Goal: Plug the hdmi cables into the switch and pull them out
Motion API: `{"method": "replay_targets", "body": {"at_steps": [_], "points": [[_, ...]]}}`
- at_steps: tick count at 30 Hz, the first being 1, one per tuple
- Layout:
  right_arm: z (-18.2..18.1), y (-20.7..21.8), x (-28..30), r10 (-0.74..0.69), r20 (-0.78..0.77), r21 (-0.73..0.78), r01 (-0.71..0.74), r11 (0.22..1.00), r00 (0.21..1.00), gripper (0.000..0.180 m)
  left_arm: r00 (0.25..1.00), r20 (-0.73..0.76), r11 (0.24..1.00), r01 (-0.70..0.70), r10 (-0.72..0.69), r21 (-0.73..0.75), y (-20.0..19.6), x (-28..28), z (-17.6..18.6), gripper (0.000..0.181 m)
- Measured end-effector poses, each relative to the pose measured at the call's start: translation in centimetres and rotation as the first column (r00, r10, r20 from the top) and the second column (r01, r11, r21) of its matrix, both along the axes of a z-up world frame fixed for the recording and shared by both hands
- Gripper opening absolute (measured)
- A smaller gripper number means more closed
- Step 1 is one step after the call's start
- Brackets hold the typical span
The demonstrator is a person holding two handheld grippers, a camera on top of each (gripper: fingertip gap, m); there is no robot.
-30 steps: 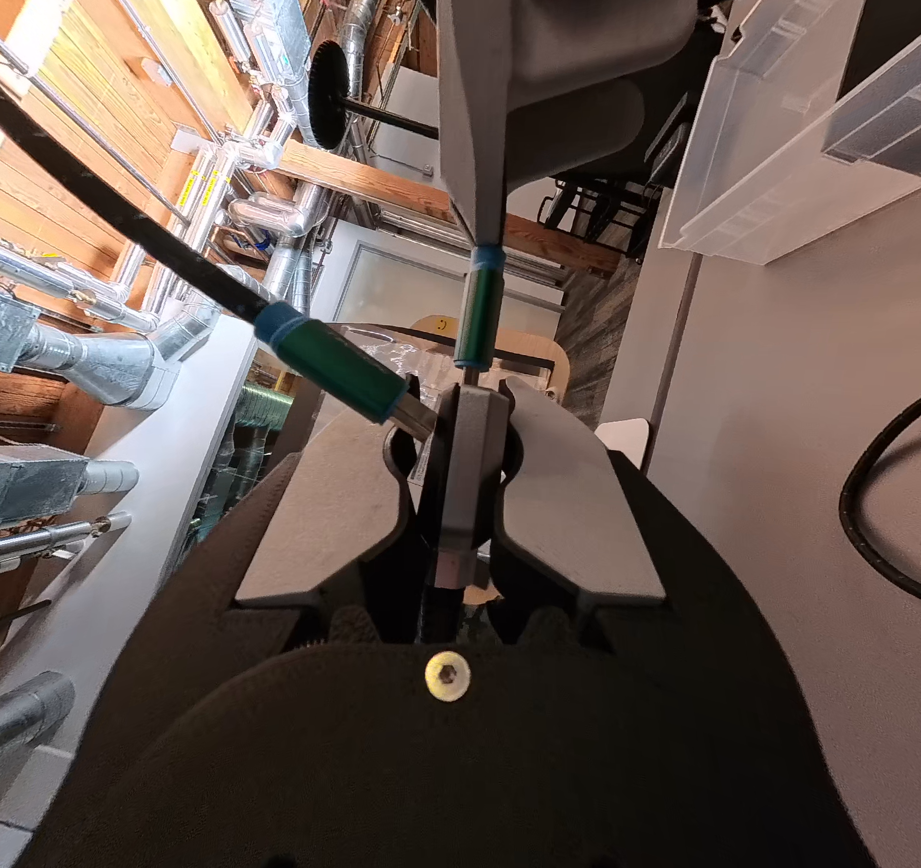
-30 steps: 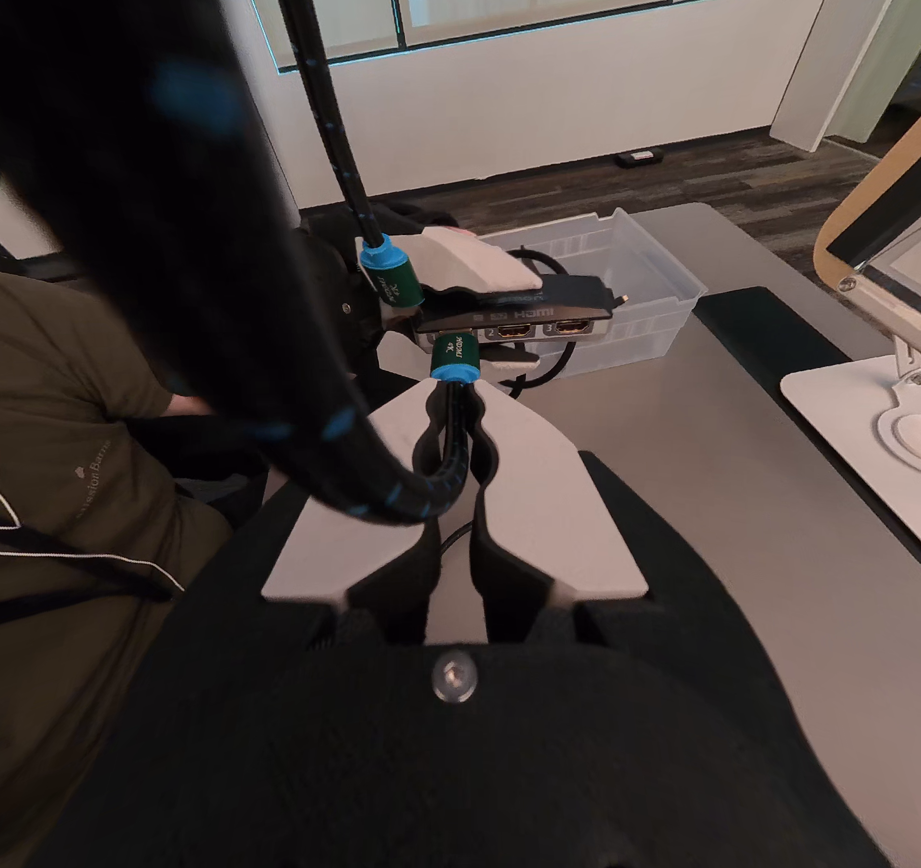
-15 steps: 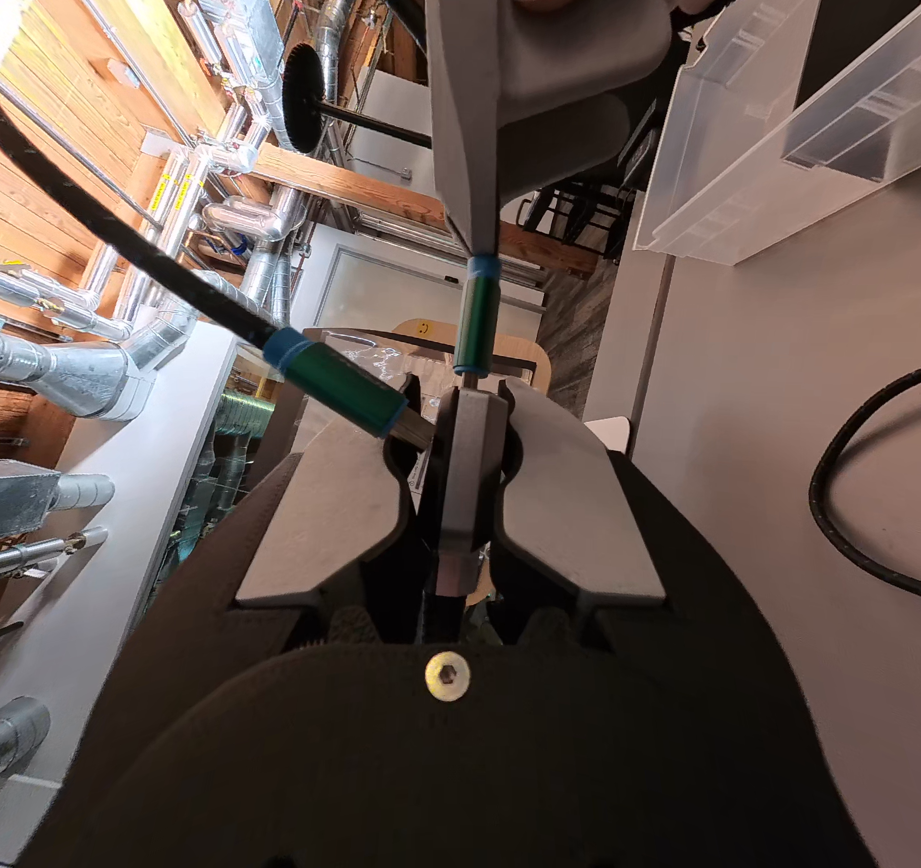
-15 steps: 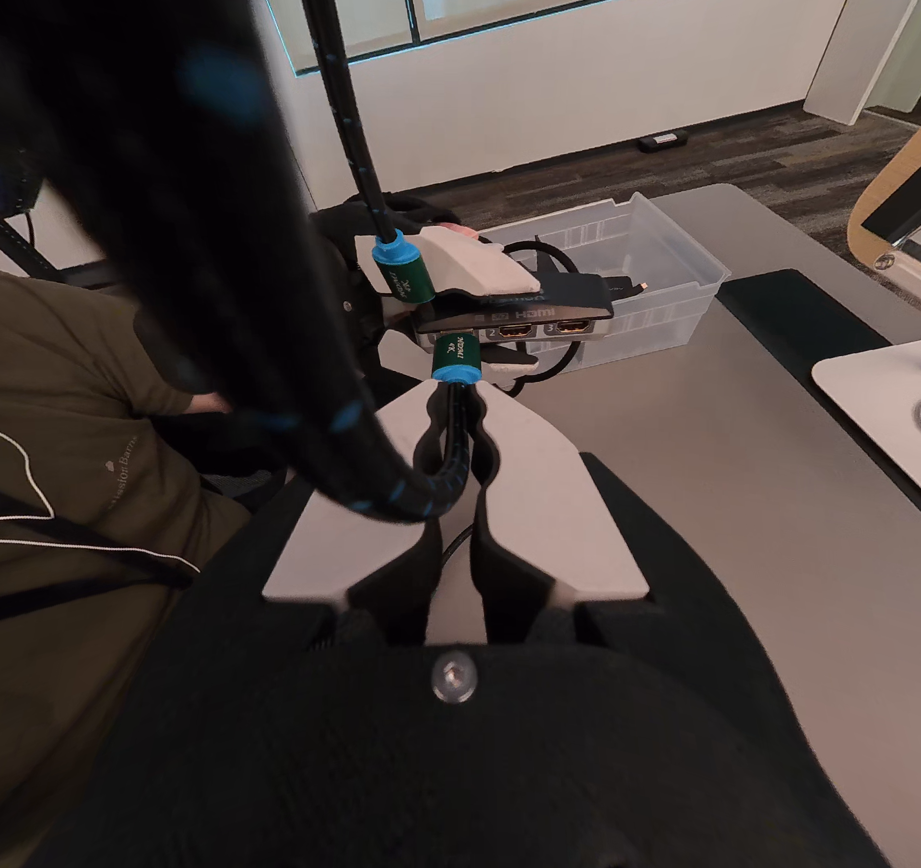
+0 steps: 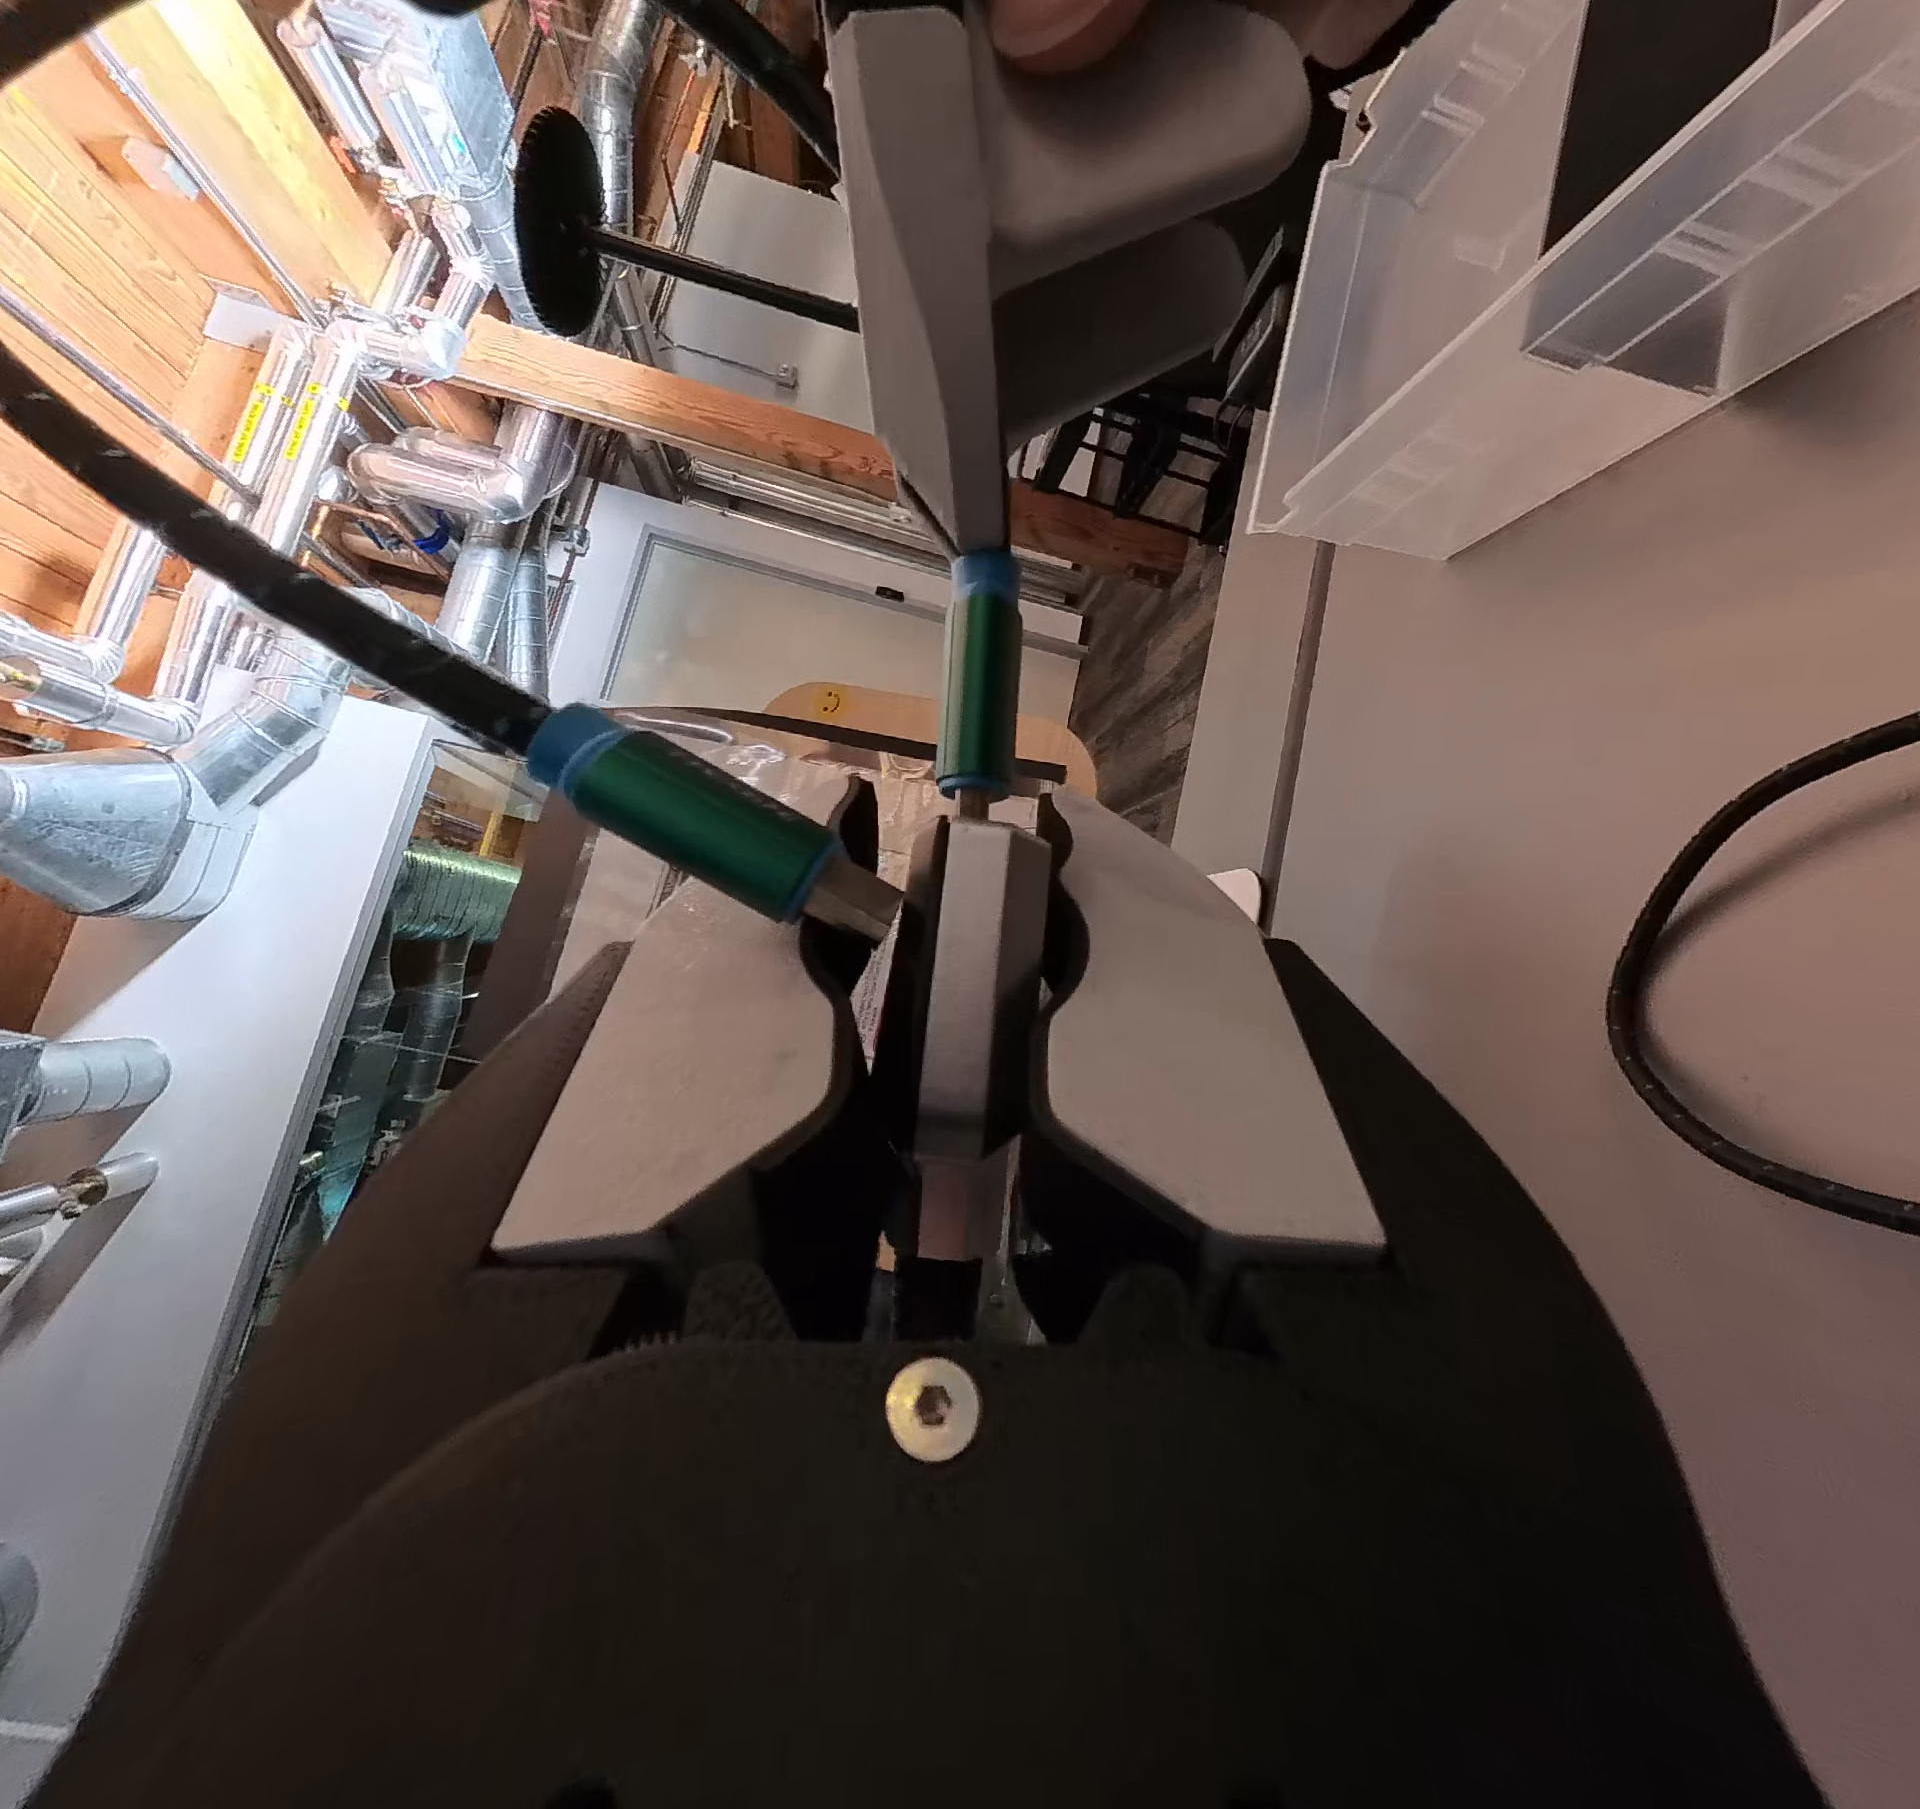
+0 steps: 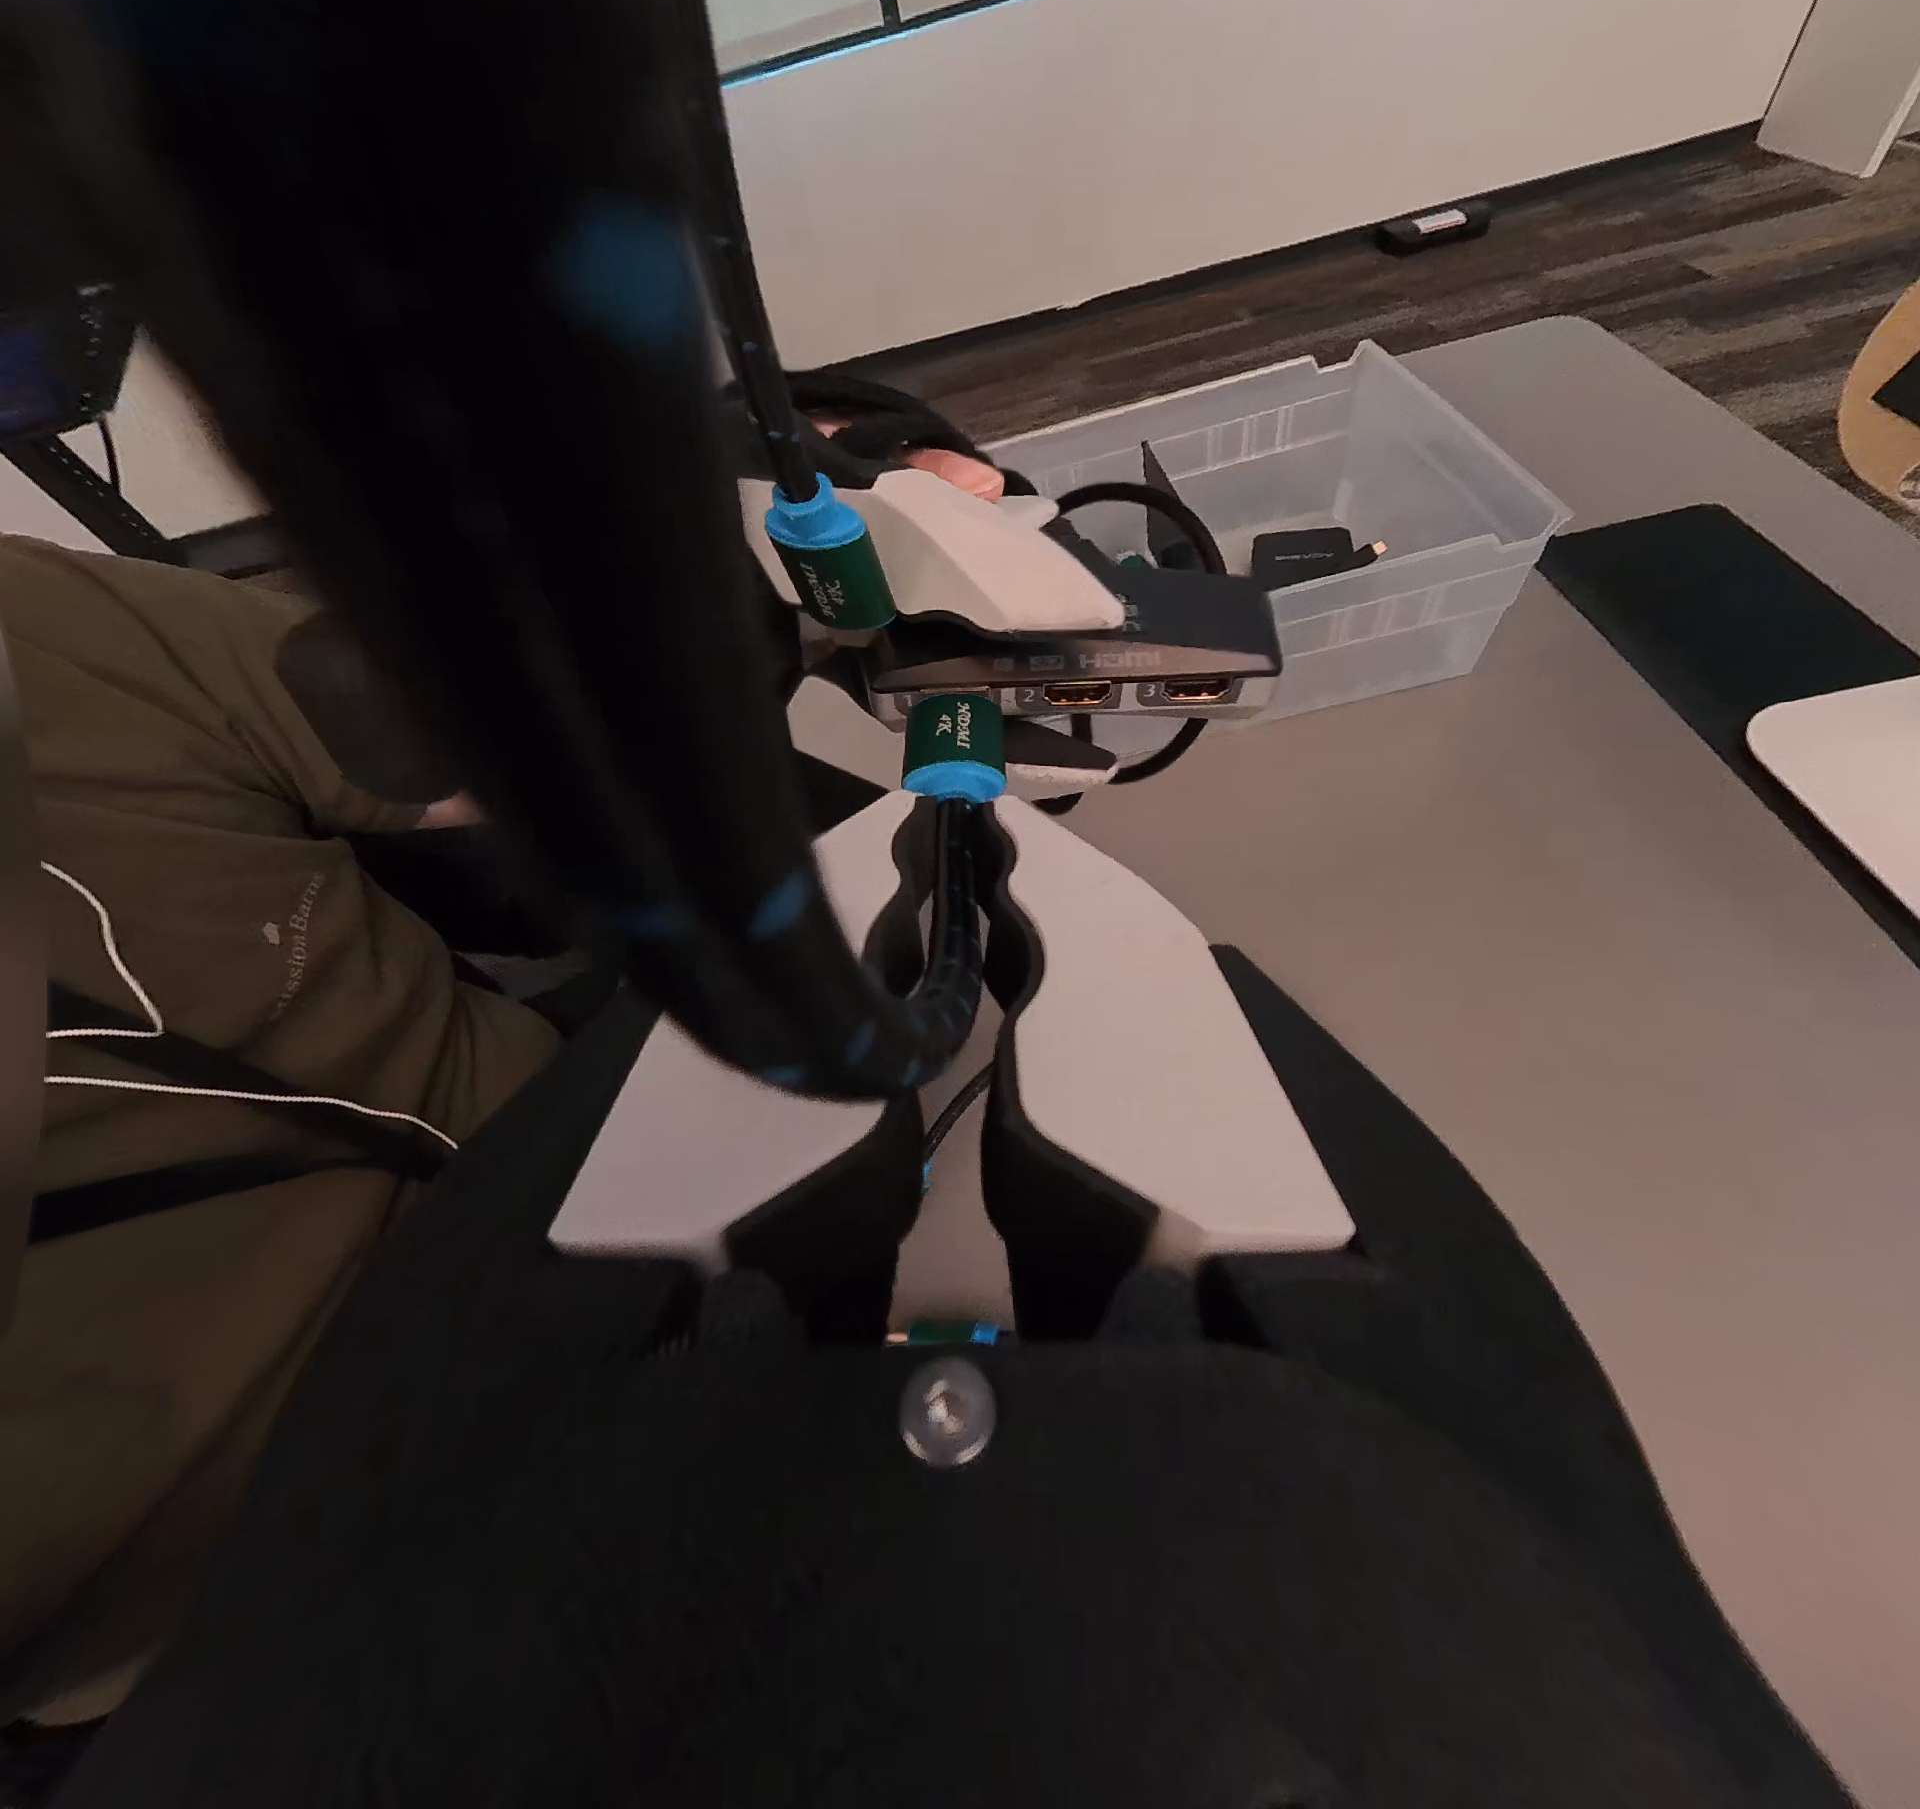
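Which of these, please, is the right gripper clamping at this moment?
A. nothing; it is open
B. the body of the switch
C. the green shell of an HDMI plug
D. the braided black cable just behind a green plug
D: in the right wrist view the right gripper is closed on the braided black cable just behind the green plug, which sits at the switch held by the left gripper.

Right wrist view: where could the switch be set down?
Bare grey table lies right of the right gripper, bordered by the clear bin behind and the black mat. Crowded around the switch, with cables and the left gripper.
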State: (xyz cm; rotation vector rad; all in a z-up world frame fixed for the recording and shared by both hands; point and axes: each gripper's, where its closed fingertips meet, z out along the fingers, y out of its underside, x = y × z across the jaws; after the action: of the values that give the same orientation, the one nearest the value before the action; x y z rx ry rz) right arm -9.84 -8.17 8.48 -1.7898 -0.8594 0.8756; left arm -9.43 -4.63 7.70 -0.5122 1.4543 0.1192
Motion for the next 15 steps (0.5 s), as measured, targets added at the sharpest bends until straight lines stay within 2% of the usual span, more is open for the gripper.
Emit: {"method": "replay_targets", "body": {"at_steps": [9, 15], "points": [[1.5, -0.6, 0.2, -0.094, 0.086, 0.123, 0.083, 0.989, 0.992, 0.005, 0.989, 0.073, 0.991, -0.133, 0.13, 0.032, 1.2, 0.1, 0.9, 0.03], [2.1, -0.9, -0.3, -0.162, 0.144, 0.204, 0.131, 0.97, 0.976, 0.007, 0.986, 0.073, 0.988, -0.146, 0.149, -0.055, 1.4, -0.1, 1.0, 0.031]]}}
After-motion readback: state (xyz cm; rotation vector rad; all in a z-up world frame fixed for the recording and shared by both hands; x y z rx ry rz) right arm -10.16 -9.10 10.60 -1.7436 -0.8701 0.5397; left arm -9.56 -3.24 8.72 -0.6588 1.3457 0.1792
